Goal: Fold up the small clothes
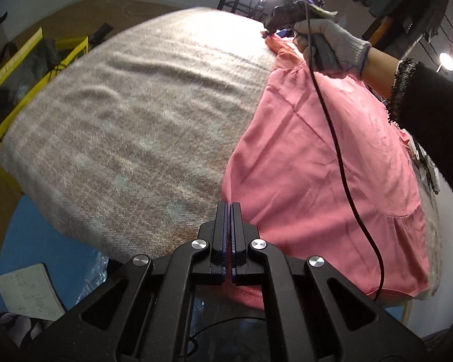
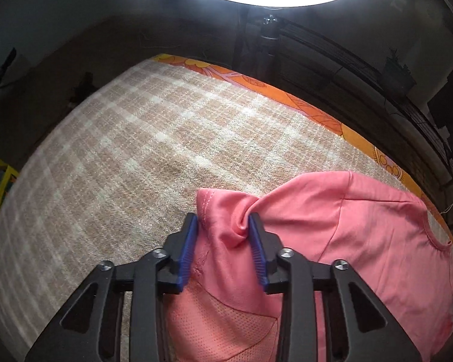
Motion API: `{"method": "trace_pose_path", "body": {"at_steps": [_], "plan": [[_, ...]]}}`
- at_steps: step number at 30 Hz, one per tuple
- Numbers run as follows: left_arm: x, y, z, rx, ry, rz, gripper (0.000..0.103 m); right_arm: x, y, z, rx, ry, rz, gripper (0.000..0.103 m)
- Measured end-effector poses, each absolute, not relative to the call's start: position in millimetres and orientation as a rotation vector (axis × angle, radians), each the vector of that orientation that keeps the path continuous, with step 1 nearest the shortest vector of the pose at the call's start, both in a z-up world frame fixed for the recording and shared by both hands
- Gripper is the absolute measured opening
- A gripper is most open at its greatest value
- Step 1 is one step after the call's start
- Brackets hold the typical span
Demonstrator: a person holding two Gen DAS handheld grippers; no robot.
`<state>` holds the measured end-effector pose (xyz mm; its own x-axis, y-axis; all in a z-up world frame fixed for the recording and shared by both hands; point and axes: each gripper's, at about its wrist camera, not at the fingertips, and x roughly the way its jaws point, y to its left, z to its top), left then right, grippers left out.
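Left gripper (image 1: 228, 208) jaws closed, seemingly on hem; right gripper (image 2: 225, 221) jaws apart, straddling one pink shirt (image 2: 332, 226).

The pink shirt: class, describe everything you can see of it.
The pink shirt is thin, soft knit, with stitched seams and hems. It lies spread, slightly wrinkled, on a beige checked blanket. A bunched sleeve sits between the open right gripper fingers. The left gripper is shut near its edge.
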<state>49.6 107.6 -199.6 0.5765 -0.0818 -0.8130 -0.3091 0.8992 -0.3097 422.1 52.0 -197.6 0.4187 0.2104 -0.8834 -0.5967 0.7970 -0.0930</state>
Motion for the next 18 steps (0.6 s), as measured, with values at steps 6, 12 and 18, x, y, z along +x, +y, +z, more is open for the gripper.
{"method": "trace_pose_path", "body": {"at_steps": [6,12,18], "plan": [[43.7,95.2,-182.3,-0.403,0.909,0.106,0.0,425.9,40.7,-190.4,-0.389,0.994,0.537,0.002],[42.5,82.5,-168.0,-0.385,0.879,0.049,0.0,429.0,5.4,-164.1,-0.254,0.953,0.572,0.002],[44.3,42.0,-144.9,-0.333,0.835,-0.066,0.0,443.9,-44.6,-137.7,-0.101,0.915,0.578,0.002]]}}
